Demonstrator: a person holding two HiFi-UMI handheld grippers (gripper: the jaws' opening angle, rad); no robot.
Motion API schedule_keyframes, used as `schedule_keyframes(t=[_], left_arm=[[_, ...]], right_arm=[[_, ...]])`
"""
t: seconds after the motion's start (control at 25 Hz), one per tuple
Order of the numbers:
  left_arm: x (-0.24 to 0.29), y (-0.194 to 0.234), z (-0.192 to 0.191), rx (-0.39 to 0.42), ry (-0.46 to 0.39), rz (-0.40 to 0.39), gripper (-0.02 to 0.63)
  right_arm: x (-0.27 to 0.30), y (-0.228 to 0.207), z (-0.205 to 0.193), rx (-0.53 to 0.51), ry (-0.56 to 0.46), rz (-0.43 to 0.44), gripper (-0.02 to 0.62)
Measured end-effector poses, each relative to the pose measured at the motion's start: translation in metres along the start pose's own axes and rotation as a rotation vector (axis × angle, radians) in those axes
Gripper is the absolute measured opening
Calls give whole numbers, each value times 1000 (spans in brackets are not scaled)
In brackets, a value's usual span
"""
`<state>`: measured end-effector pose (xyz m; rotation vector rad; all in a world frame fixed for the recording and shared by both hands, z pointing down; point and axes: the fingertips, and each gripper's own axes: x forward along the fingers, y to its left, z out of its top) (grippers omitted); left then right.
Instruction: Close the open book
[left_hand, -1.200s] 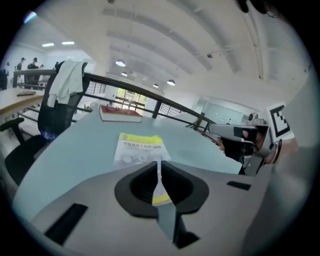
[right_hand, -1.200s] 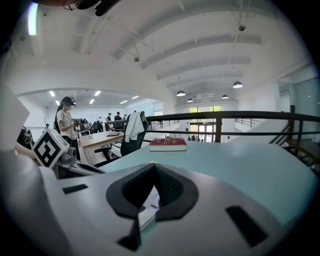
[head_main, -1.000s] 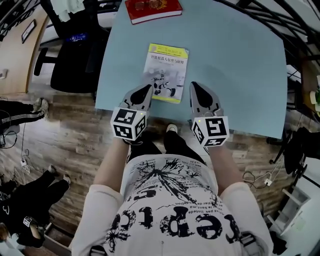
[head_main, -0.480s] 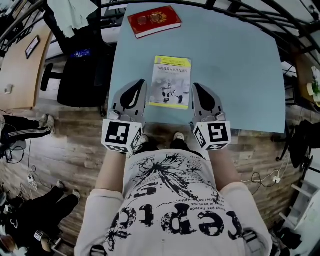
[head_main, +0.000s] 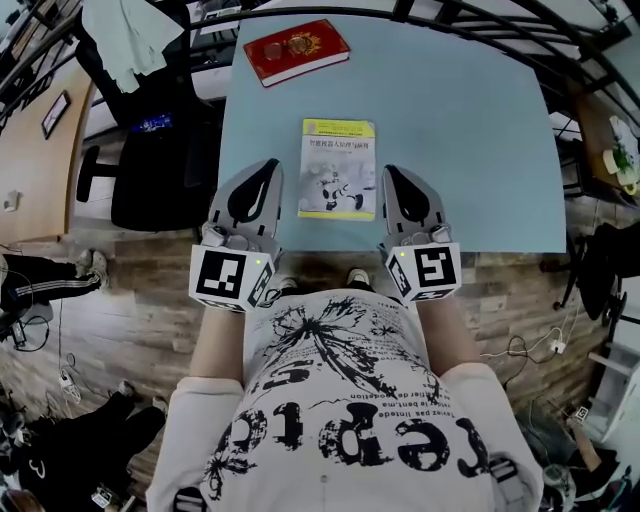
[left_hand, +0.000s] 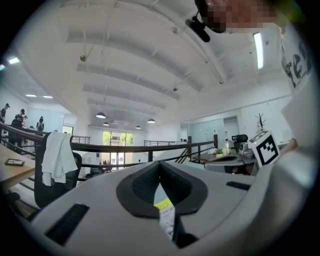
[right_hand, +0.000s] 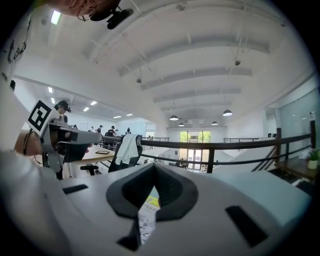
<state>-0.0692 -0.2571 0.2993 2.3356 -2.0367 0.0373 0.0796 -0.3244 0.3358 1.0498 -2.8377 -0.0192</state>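
Pale blue tabletop (head_main: 470, 130). Closed yellow-and-white book (head_main: 337, 168) lies flat near the front edge, cover up. Left gripper (head_main: 268, 166) is near its left side and right gripper (head_main: 392, 172) just beside its right; neither overlaps the book, and each has its tips together. Red book (head_main: 296, 50) at far left corner, well apart. Black chair (head_main: 150, 170) left of the tabletop, on wooden floor (head_main: 120, 300).
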Motion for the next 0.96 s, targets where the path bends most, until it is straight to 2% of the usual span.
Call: schedule_keyframes(t=[0.2,0.96], left_arm=[[5,0,-3,6,8,-14,18],[14,-13,-17,-7,22,-41,18]], right_arm=[[0,-4,0,-13,9,-18,6],[2,-5,-9,-10,5,11,6]])
